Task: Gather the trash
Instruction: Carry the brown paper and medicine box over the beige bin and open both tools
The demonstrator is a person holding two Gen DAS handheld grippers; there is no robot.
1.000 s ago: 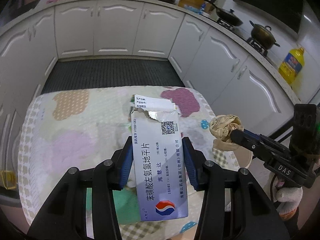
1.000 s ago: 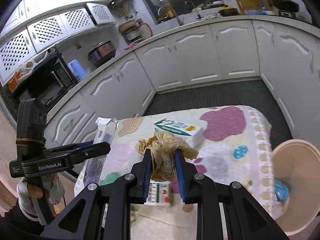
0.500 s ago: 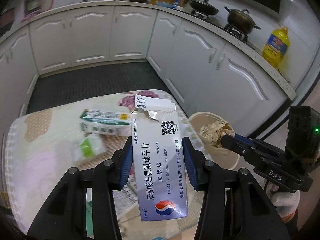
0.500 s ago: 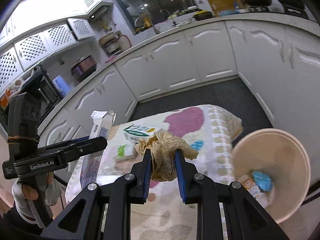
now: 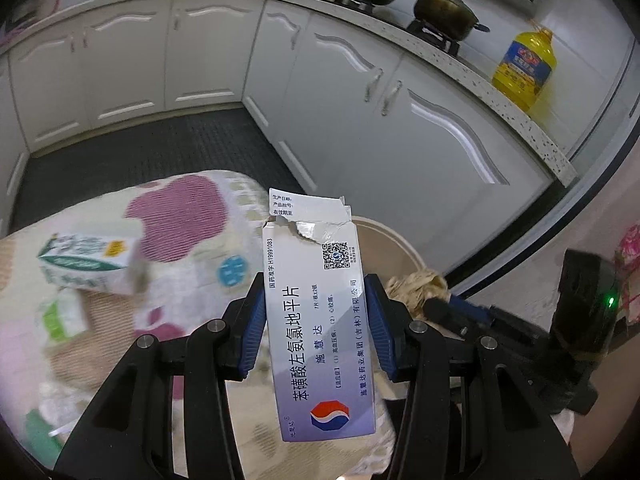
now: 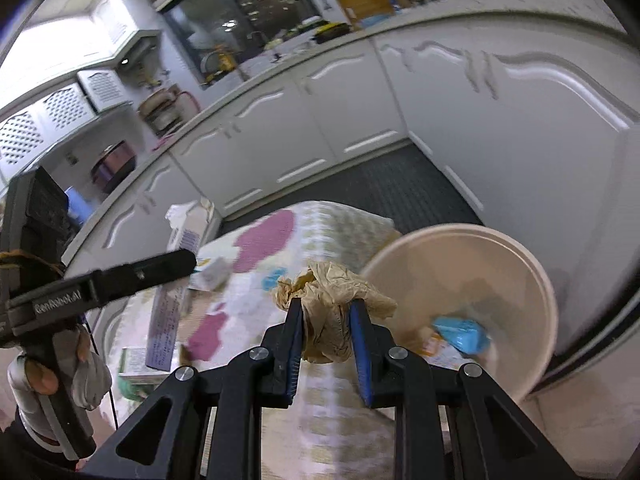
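Note:
My left gripper [image 5: 314, 304] is shut on a pale blue medicine box [image 5: 320, 320] with a torn top flap, held upright above the table's right end. My right gripper [image 6: 325, 322] is shut on a crumpled brown paper wad [image 6: 332, 292], just left of a cream round trash bin [image 6: 516, 264] standing beside the table. A blue wrapper [image 6: 460, 334] and other scraps lie inside the bin. In the left wrist view the paper wad [image 5: 416, 286] hangs over the bin's rim [image 5: 394, 236]. In the right wrist view the medicine box [image 6: 176, 280] shows at the left in the other gripper.
A patterned cloth [image 5: 180, 208] covers the small table. On it lie a green-and-white carton [image 5: 88, 262] and a smaller green packet [image 5: 64, 316]. White kitchen cabinets [image 5: 400, 120] stand behind, with an oil bottle [image 5: 524, 64] and pots on the counter. Dark floor matting [image 5: 140, 152] runs between.
Both grippers have swung to the right across the table toward the bin, each keeping its load. The bin now fills more of the right wrist view.

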